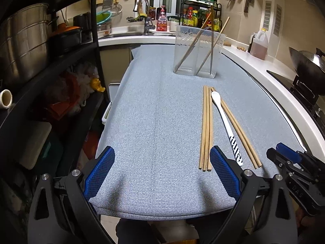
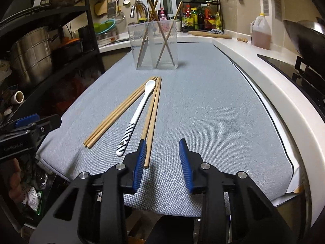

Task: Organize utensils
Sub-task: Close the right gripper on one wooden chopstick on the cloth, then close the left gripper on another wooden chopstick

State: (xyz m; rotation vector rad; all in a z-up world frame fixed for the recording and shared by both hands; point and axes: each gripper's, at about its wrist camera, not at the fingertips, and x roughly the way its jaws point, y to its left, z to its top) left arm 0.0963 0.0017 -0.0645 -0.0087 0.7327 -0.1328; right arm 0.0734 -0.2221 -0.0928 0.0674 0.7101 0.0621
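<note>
On the grey cloth point(image 1: 154, 109) lie three wooden chopsticks point(image 1: 206, 128) side by side, a white spoon point(image 1: 223, 113) with a black-striped handle, and a pair of chopsticks point(image 1: 237, 130). My left gripper point(image 1: 162, 154) hovers open and empty at the near edge, its right finger point(image 1: 221, 166) beside the trio's ends. In the right wrist view my right gripper point(image 2: 163, 145) stands open over the pair point(image 2: 151, 118). One stick's end lies just inside its left finger point(image 2: 141, 156), and the right pad is clear of it. The spoon point(image 2: 140, 109) and the trio point(image 2: 119, 113) lie to its left.
A clear two-compartment holder point(image 1: 198, 52) with chopsticks and a metal utensil stands at the cloth's far end. A black shelf rack point(image 1: 95, 46) with pots flanks the left. A white counter point(image 2: 264, 77), an oil jug point(image 2: 261, 32) and a wok point(image 2: 304, 38) are on the right.
</note>
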